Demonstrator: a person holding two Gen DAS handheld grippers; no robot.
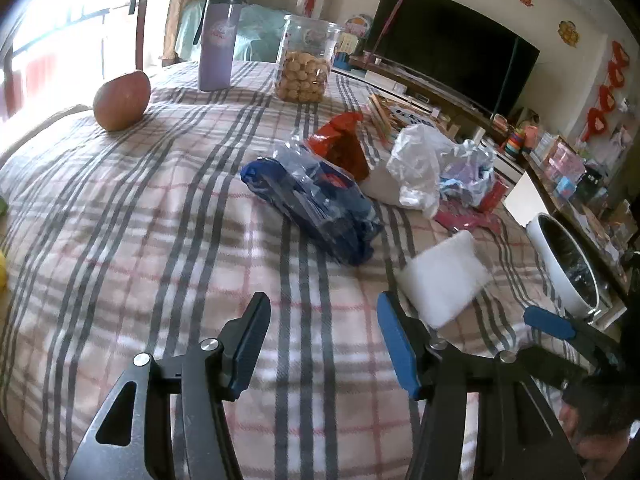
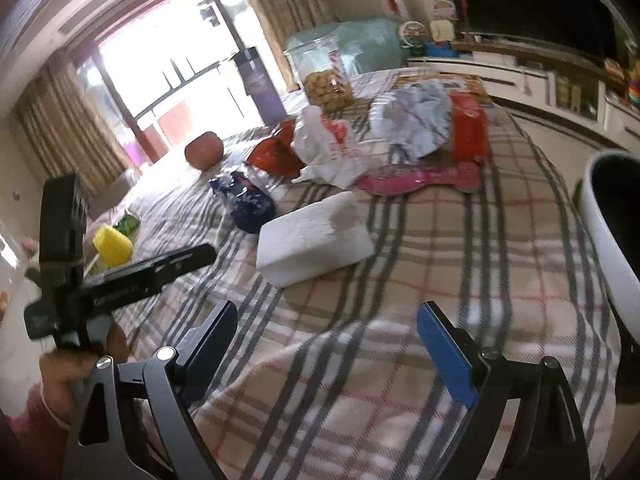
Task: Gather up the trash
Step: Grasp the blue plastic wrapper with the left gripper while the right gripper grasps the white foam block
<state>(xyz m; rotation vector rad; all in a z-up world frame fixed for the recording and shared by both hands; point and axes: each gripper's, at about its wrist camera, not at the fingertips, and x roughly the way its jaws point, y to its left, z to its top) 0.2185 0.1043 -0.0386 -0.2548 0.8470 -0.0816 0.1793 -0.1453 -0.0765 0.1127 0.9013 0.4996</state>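
Jar [image 1: 305, 62] half full of cookies; bin [image 1: 568, 264] black-lined; both grippers' fingers wide, empty.

left gripper [image 1: 324, 340]: black metal linkage arms with a triangular cut-out, round silver pivot screws, blue pads on the finger faces. right gripper [image 2: 340, 344]: same black frame, silver screws and blue pads. white lettering is seen on the left gripper's black body in the right wrist view; it is too blurred to be read. bare skin and a pink sleeve [image 2: 36, 412] are seen at the hand.
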